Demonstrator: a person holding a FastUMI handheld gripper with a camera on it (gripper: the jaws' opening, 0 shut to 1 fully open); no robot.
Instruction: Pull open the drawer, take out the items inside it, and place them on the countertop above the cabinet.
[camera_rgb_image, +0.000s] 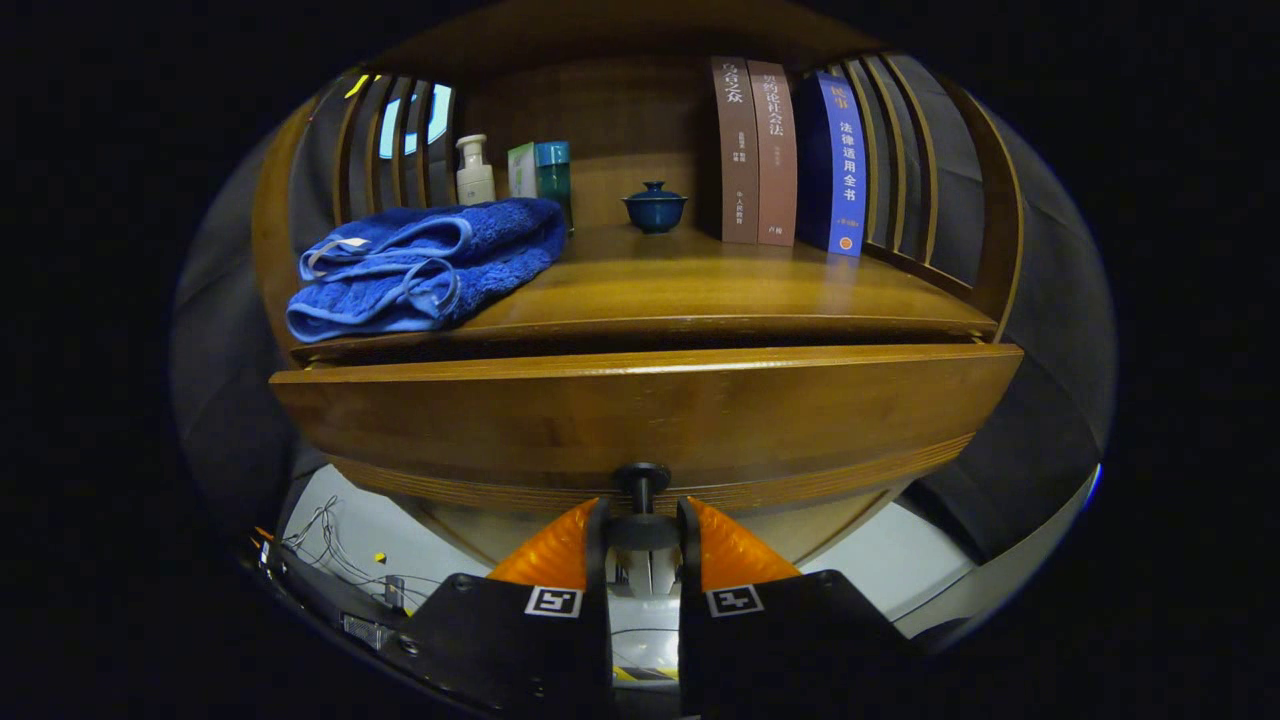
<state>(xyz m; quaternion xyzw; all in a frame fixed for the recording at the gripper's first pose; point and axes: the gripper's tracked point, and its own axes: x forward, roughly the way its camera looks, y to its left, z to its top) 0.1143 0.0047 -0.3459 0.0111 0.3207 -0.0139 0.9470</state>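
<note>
Wooden countertop (700, 285) spans mid-frame, a blue towel (425, 265) at its upper left, and below it my gripper (642, 528) is clamped on the drawer knob (642, 480) at bottom centre — drawer (640, 420) barely open, I judge — next comes a straight, level pull.

Towel (425, 265) lies left on the countertop (700, 285), books (785, 150) right, cup (655, 207) apparently behind between them.

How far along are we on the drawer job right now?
Done: the gripper is shut on the drawer knob, and the drawer front stands slightly out, a dark gap under the countertop. In hand: the pull. Left: opening fully and lifting out the contents, still hidden. The blue towel already lies on top.
</note>
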